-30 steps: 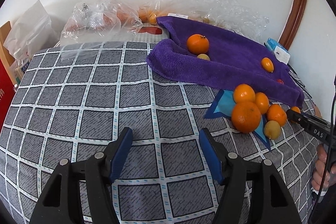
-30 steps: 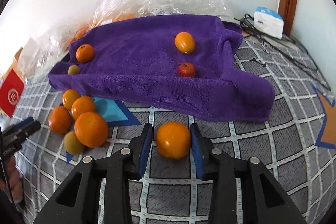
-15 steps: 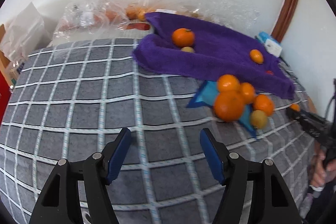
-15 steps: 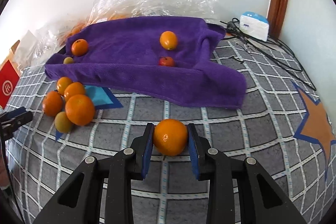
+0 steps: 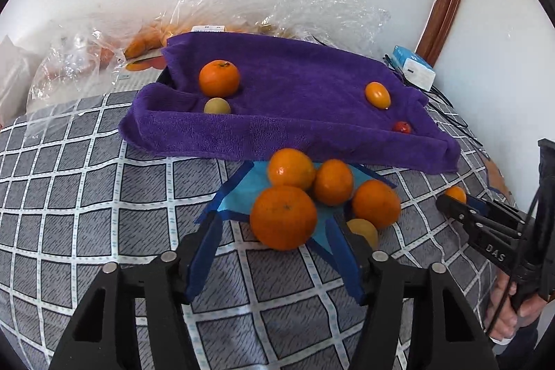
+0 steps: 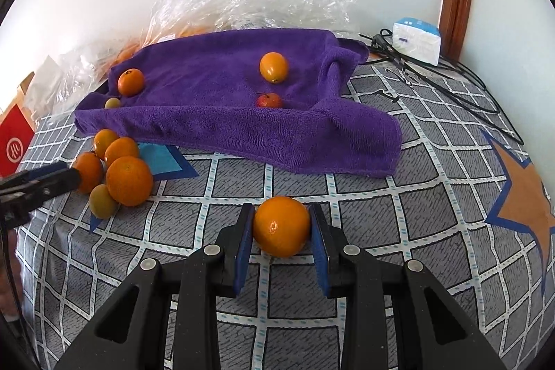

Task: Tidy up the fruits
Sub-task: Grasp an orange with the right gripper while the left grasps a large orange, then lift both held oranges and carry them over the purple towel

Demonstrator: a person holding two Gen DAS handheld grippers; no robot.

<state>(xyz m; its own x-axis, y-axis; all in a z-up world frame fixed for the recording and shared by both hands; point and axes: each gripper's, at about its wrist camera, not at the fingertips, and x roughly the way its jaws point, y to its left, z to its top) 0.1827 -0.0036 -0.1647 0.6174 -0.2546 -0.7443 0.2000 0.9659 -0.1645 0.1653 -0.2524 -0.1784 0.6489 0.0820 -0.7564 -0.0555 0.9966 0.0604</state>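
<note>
We read "DAS" on the black right gripper [image 5: 451,201], whose blue-padded fingers [image 6: 244,233] clamp a round orange mandarin [image 6: 281,226] above the grey checked cloth [image 6: 381,231], its dimpled end seemingly facing us. The left gripper [image 5: 274,252] gapes empty before the orange fruit pile [image 5: 283,217].

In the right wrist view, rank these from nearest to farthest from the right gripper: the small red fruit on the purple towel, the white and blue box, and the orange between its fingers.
1. The orange, between the right gripper fingers.
2. The small red fruit, straight ahead on the purple towel.
3. The white and blue box, far right by the wall.
</note>
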